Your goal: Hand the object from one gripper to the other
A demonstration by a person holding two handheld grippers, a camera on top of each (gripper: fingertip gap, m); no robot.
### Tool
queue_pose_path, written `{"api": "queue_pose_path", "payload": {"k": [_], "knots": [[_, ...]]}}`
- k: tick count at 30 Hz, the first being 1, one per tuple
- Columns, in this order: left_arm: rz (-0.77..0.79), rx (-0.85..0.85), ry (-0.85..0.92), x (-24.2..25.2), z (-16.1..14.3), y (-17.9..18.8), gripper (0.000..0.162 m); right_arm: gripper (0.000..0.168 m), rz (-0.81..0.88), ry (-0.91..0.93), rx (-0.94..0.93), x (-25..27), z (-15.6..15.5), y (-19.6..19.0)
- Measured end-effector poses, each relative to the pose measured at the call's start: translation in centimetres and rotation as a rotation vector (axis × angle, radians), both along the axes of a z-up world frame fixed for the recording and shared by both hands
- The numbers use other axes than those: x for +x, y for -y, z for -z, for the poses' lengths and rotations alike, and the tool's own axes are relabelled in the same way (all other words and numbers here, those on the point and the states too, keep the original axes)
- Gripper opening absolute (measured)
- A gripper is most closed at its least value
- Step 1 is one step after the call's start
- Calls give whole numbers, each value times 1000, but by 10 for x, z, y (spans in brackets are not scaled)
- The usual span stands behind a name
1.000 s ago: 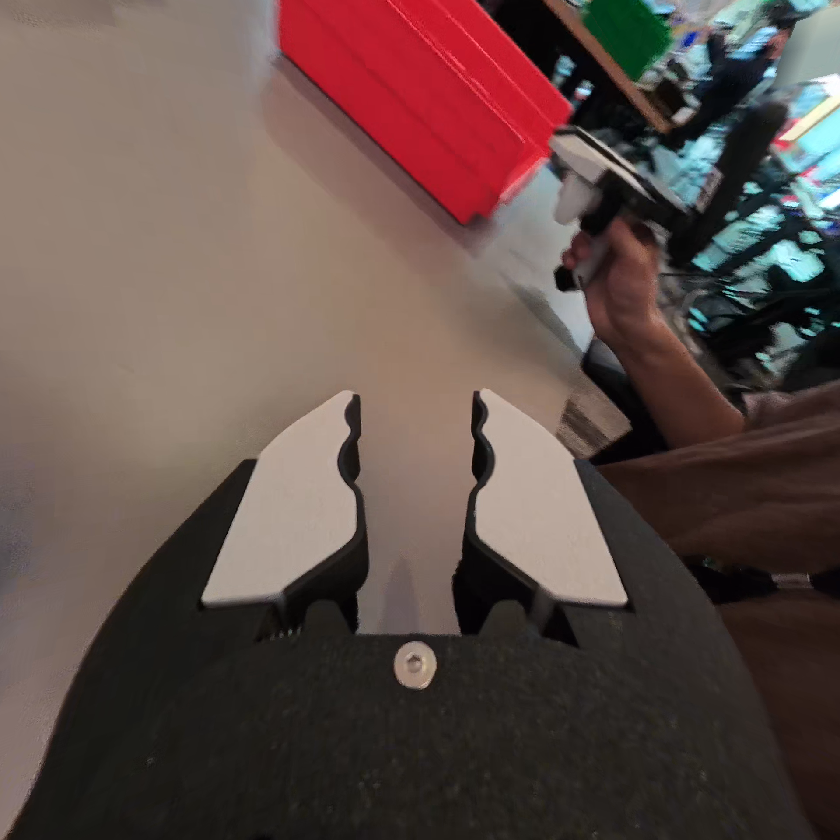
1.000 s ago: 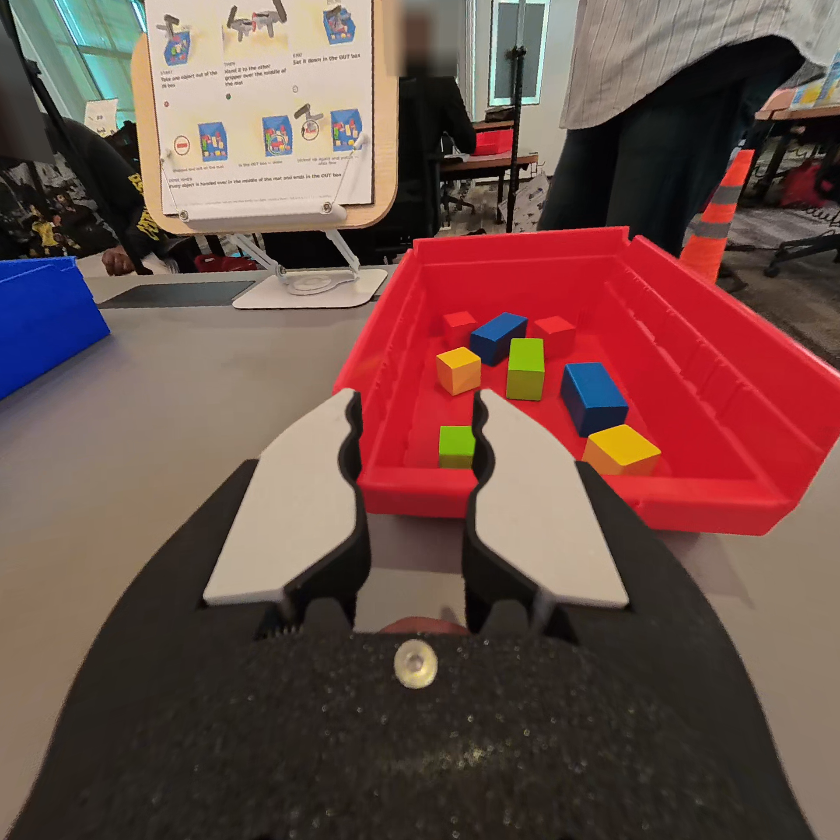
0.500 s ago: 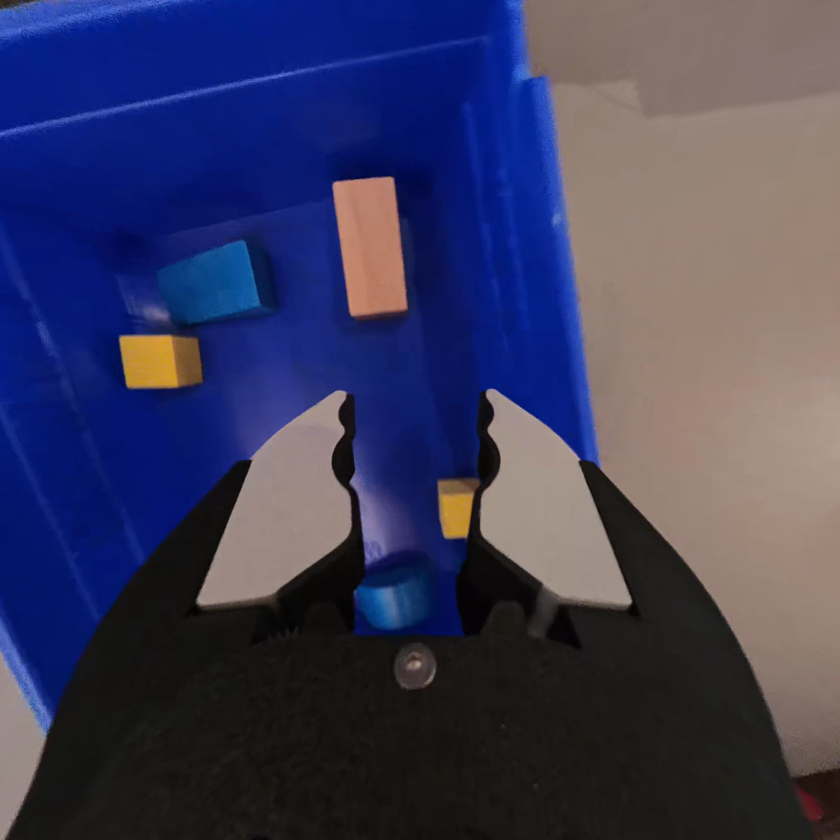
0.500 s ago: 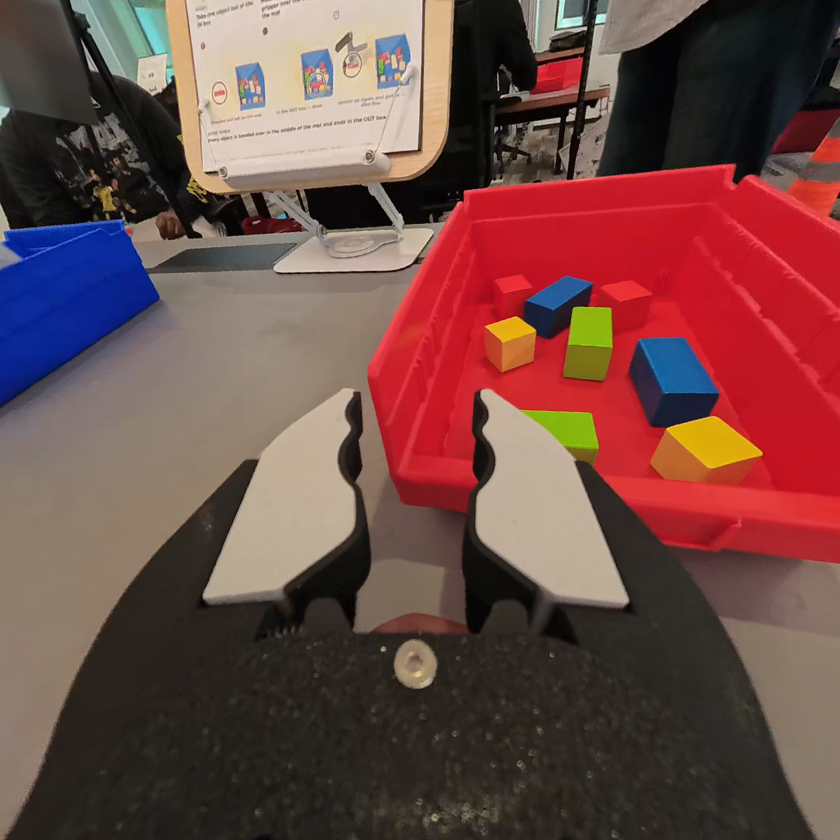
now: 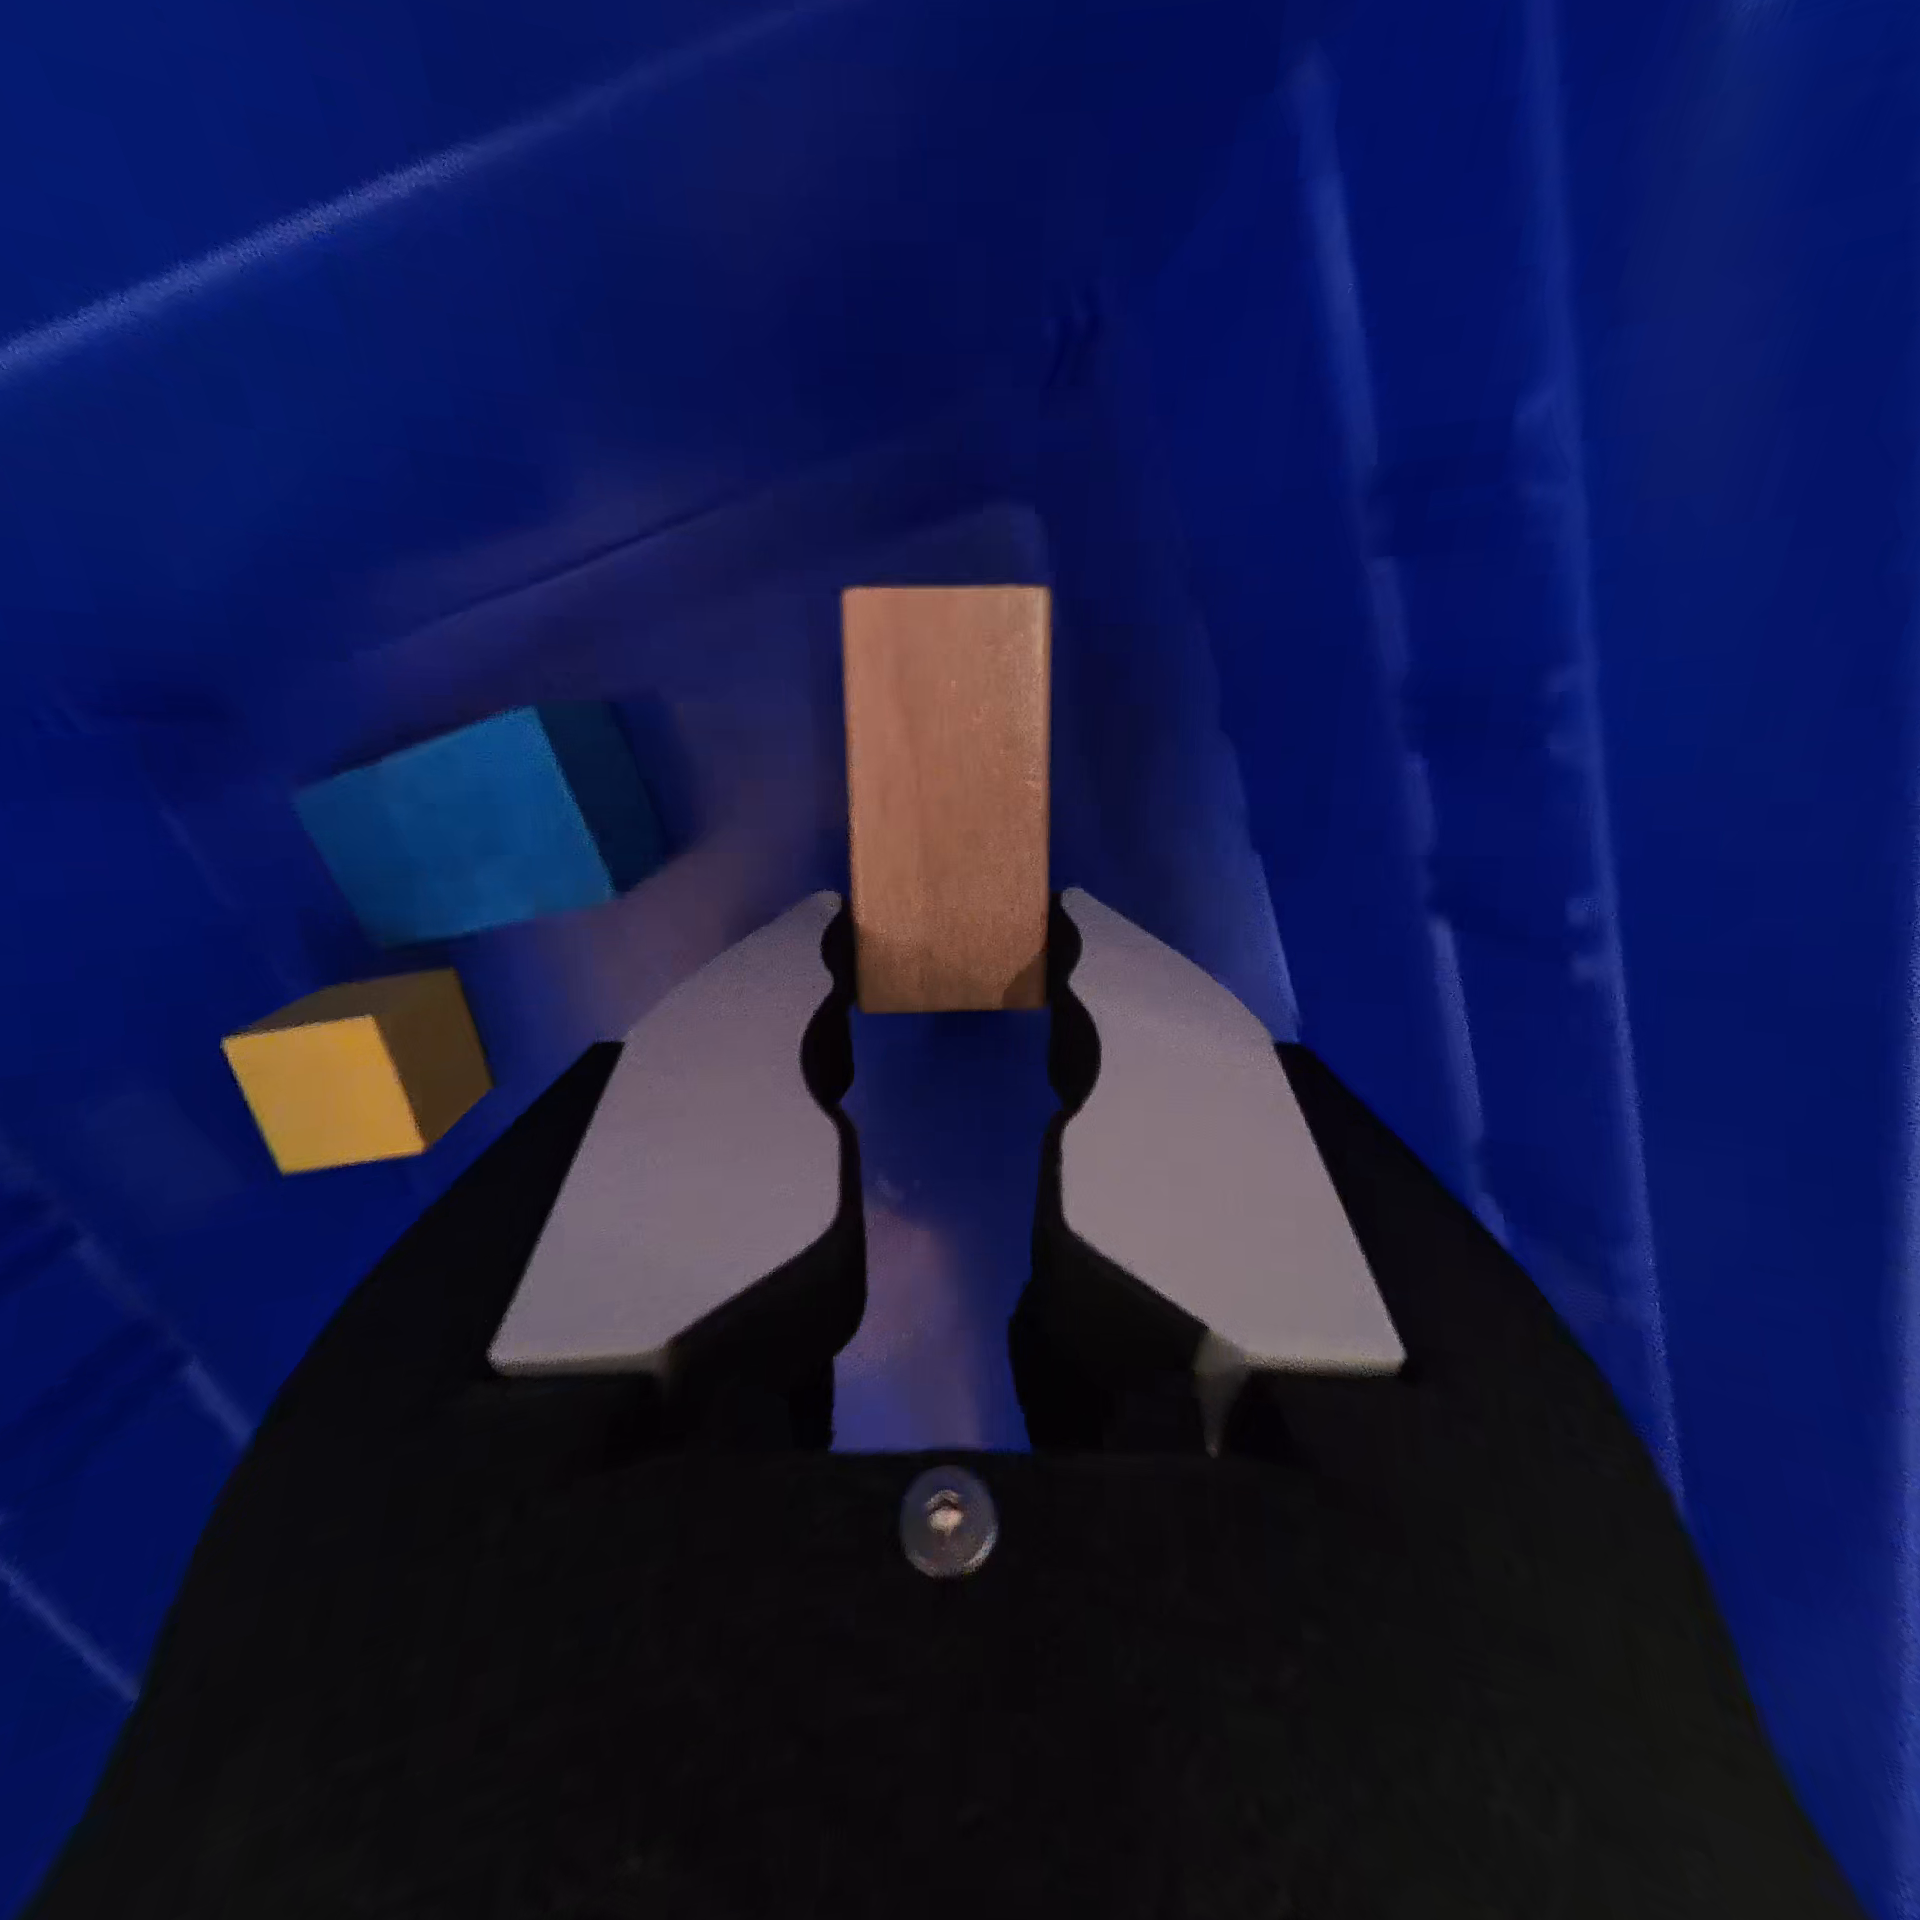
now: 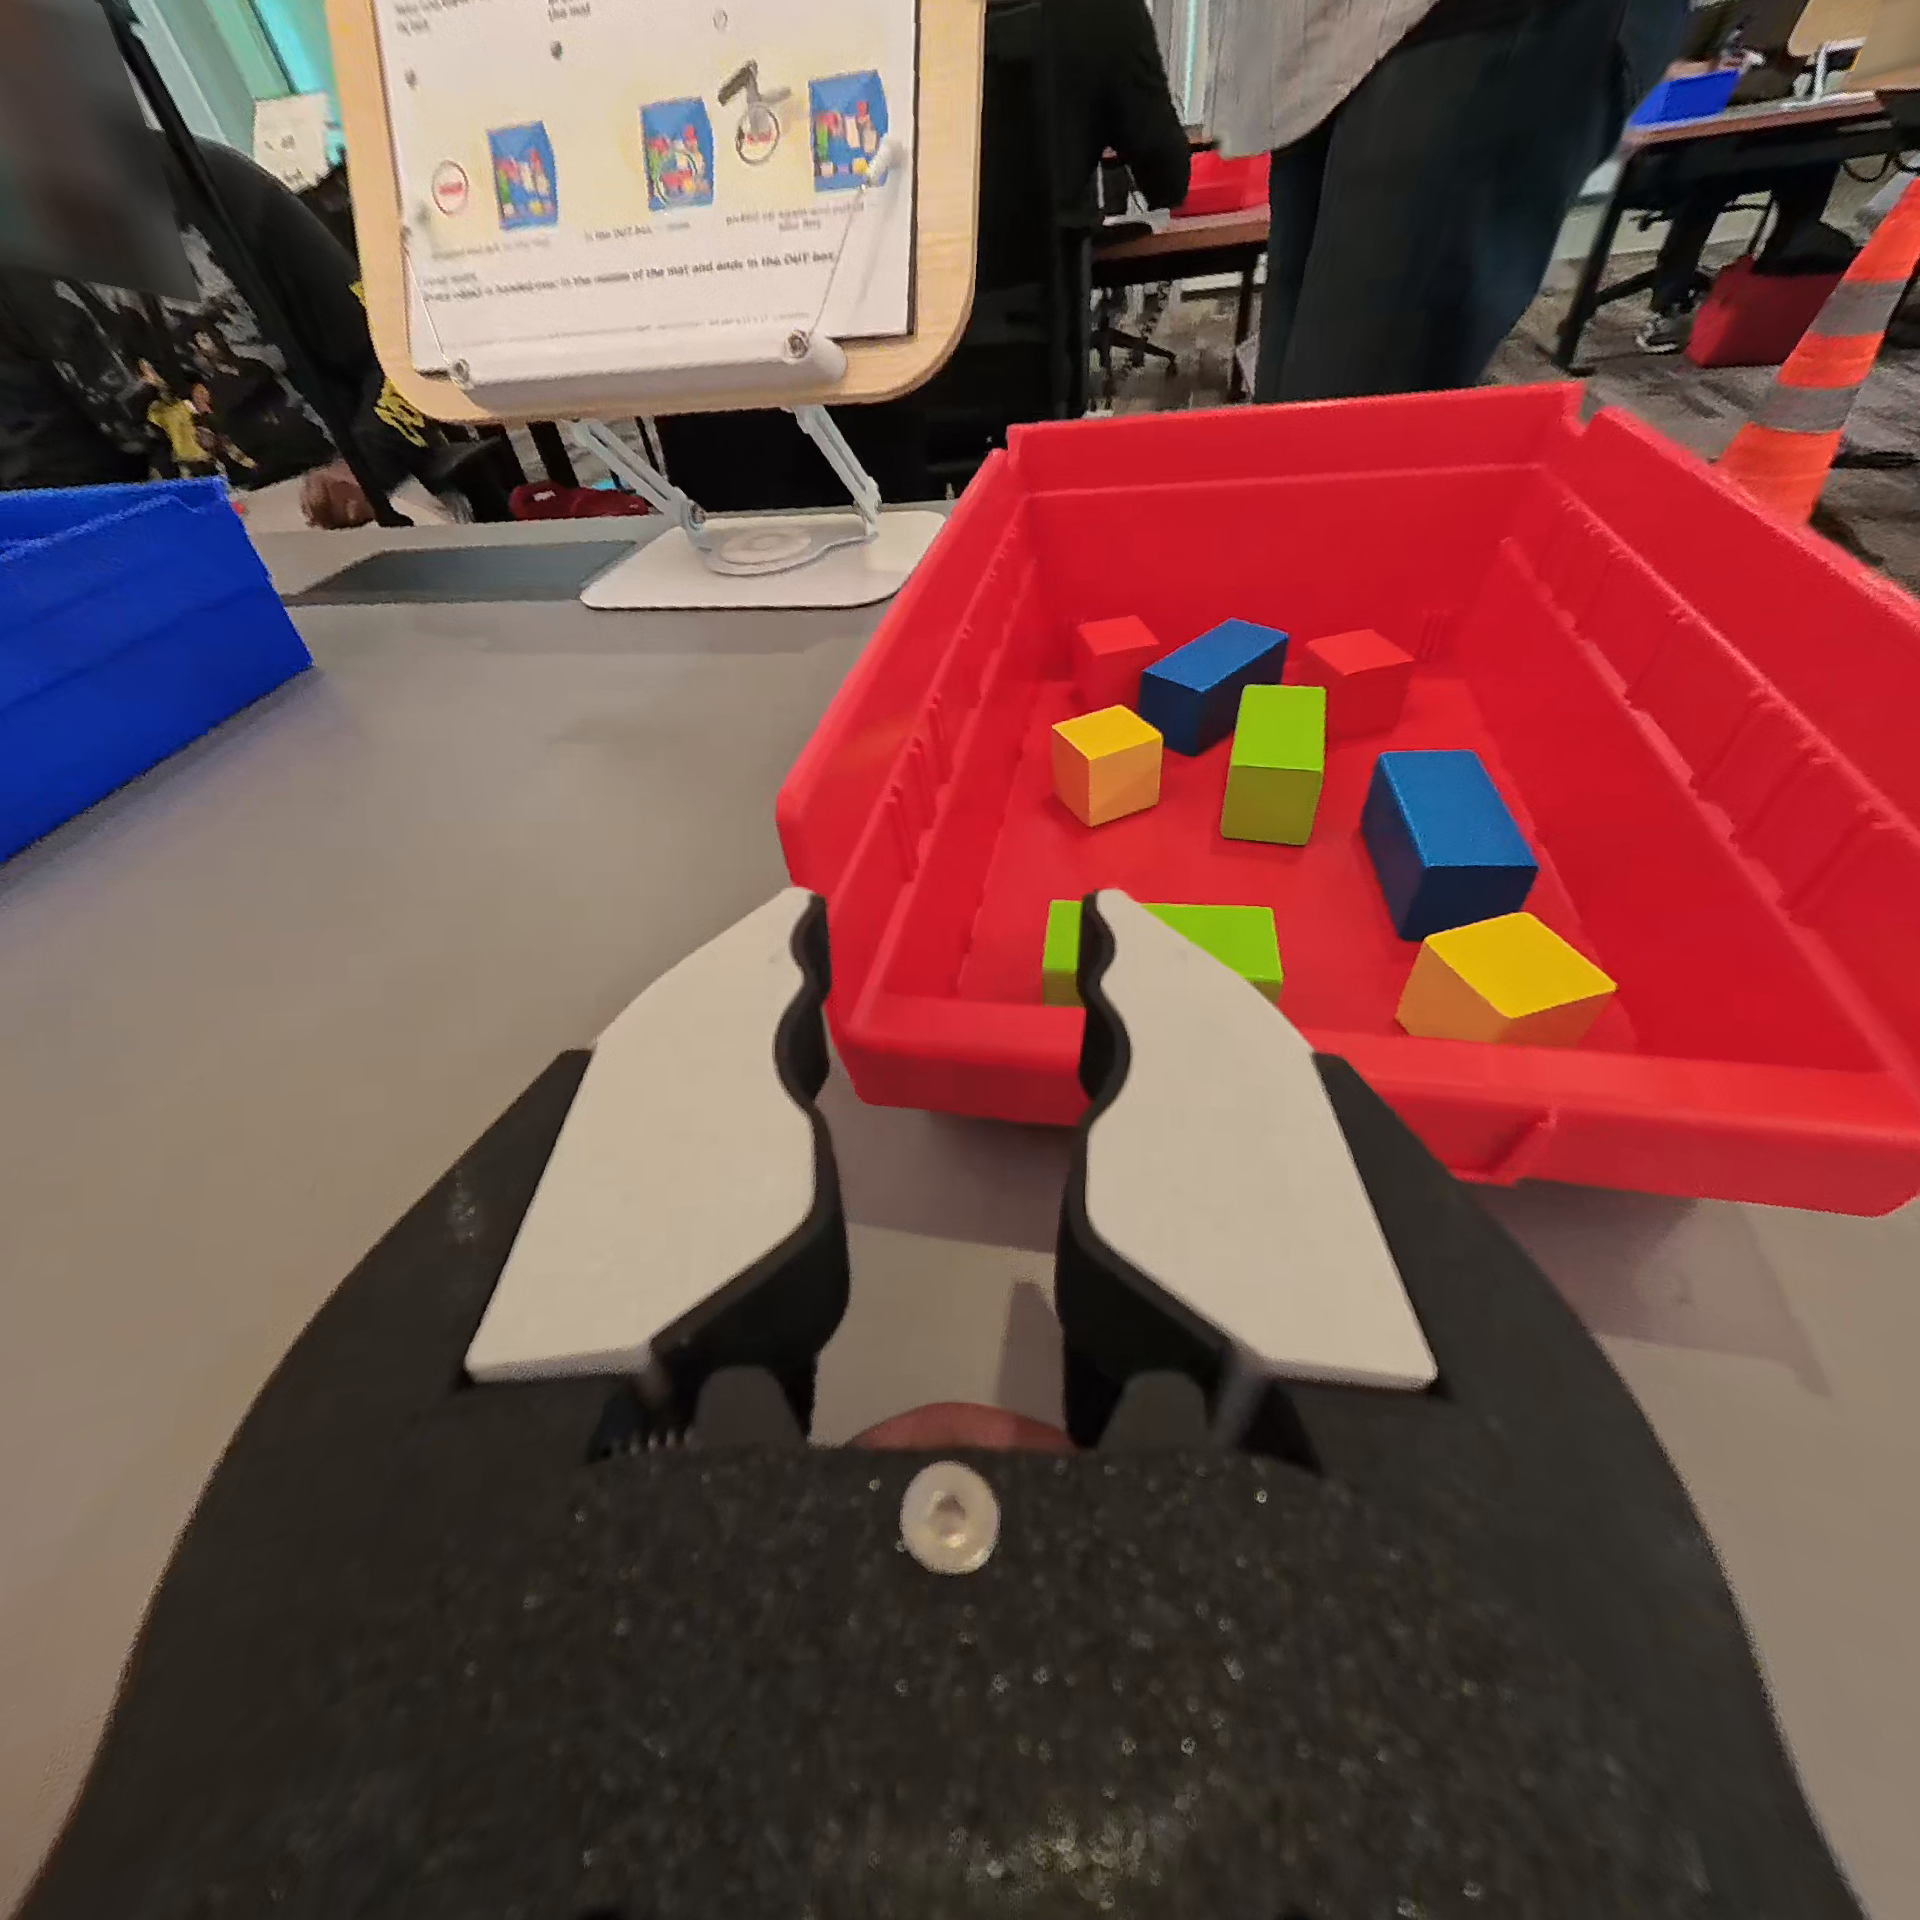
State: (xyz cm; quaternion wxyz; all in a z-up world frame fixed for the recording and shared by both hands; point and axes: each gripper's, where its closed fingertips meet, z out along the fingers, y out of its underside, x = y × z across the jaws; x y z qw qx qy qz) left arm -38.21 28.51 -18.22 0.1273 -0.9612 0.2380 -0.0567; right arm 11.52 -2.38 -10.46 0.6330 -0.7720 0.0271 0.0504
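Left wrist view looks down, close inside blue bin (image 5: 623,416); right faces across table (image 6: 416,831), sharing that bin.

Grey table (image 6: 436,831) up front; behind it desks (image 6: 1756,130), an orange traffic cone (image 6: 1839,343), patterned carpet (image 6: 1558,364), teal-lit windows.

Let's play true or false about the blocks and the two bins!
1. The left gripper is inside the blue bin. True.
2. Its jaws sit on either side of the plain wooden block. True.
3. The right gripper holds a green block. False: its jaws are open and empty.
4. The red bin is empty. False: coloured blocks lie in it.
5. A yellow cube lies in the blue bin. True.
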Motion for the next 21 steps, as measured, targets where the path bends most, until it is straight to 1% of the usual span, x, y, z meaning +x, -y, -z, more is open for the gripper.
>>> {"api": "queue_pose_path", "payload": {"k": [3,5,7,9,12,14,17,19,21], "knots": [[58,65,110,-8,-25,19,34,45,-53,-21,24,-9,-6,-1],[89,117,178,-16,-50,35,34,44,-100,-18,38,-18,-10,-3],[165,179,231,-20,-78,52,34,44,-193,-4,31,-33,-15,-8],[318,240,237,-14,-106,75,34,45,-337,18,27,-57,-26,-14],[599,312,191,16,-138,114,33,46,-602,88,2,-101,-45,-22],[755,315,160,44,-148,138,34,47,-740,142,-13,-127,-55,-30],[974,280,186,96,-152,176,33,48,-877,177,66,-167,-79,-48],[1087,252,233,131,-151,196,33,48,-953,180,122,-195,-90,-57],[1170,221,270,163,-147,212,34,50,-1016,201,134,-218,-91,-64]]}}
